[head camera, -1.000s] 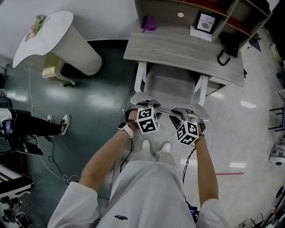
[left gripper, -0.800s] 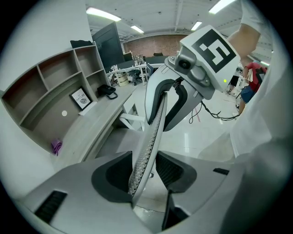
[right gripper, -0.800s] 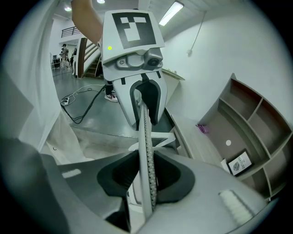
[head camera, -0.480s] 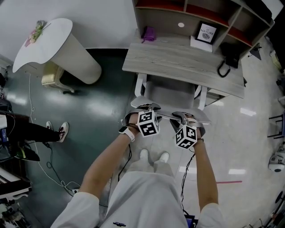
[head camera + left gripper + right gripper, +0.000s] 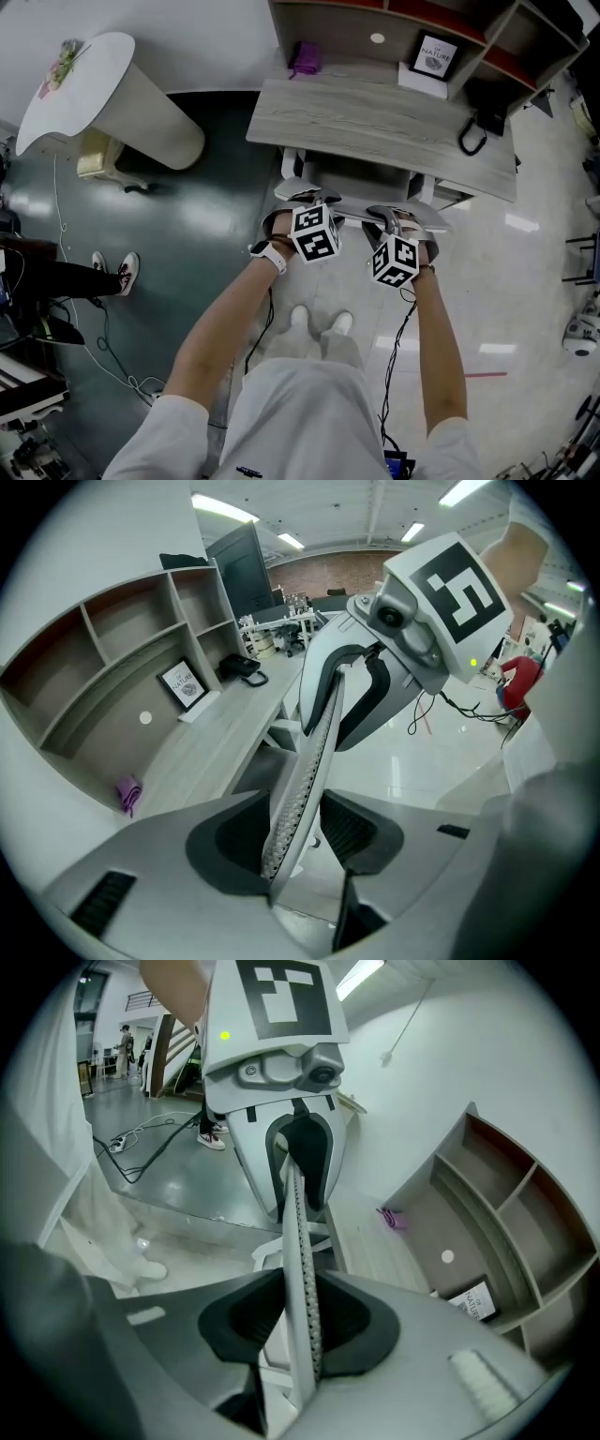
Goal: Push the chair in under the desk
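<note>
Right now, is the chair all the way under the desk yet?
Not quite. Done: most of the chair seat seems to sit beneath the desk. In hand: the left gripper and right gripper are each clamped on the top edge of its backrest. Left: a strip of seat shows in front of the desk edge, so a bit more pushing looks needed.

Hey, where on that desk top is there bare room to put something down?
The desk top is bare across its middle and left front, between the purple object at the back left and the framed picture at the back right. The right end is crowded by the black object. Below the front edge, the chair fills the gap.
</note>
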The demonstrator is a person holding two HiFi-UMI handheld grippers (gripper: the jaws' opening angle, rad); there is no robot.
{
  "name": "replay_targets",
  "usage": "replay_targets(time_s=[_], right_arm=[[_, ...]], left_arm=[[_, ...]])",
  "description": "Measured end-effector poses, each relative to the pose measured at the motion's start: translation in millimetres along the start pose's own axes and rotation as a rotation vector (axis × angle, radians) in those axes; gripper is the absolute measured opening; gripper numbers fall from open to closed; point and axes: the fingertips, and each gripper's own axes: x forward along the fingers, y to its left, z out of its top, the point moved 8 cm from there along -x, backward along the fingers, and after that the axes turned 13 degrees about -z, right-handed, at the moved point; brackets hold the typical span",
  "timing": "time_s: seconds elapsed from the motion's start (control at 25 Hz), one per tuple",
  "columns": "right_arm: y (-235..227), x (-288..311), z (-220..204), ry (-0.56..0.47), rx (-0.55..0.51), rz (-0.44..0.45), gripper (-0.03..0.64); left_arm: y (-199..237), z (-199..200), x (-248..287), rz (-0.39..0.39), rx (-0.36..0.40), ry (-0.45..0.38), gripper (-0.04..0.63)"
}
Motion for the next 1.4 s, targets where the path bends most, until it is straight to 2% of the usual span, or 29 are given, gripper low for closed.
replay_targets(time_s=[0.2,0.48,0.6,0.84,0.92,1.0,1.2,1.28,1.4], right_arm=[[-26.1,17.6,-7.7,0.013,-0.028,-0.033,0.114],[-52.3,41.6,-10.9,0.006,-0.072,-0.077,0.115],[-55.6,42.4,-10.1,-0.007,-0.062,-0.067,0.115],[-44.7,42.7,-6.7,0.013,-0.078,-0.112,0.127],[-44.0,38.5,-3.9,0.006,-0.051,-0.125,0.175],[-47.4,29.7,2.4,-0.014,0.002,-0.152,0.179],[-51.2,-0.6,20.5,-0.072,0.058,-0.218,0.179],[-50.7,-15.4,28.6,-0.100,0.077,-0.249,0.179],[-48.5,-37.7,42.2,-0.131,0.099,-0.282,0.178]], left_arm=[[30.3,12.9,6.8,0.020,0.003,-0.002,0.172],[65.1,23.0,8.1,0.009,0.005,-0.005,0.175],[68.8,25.5,4.7,-0.009,0.018,-0.002,0.173],[64.8,17.0,5.5,0.034,0.030,-0.013,0.179],[61.5,16.4,3.9,0.035,0.025,-0.052,0.183],[58.0,15.8,-1.7,0.042,0.001,-0.116,0.207],[29.6,17.5,-24.8,0.123,-0.041,-0.252,0.205],[11.9,16.6,-35.6,0.132,-0.066,-0.305,0.130],[-11.6,12.8,-55.2,0.151,-0.108,-0.375,0.095]])
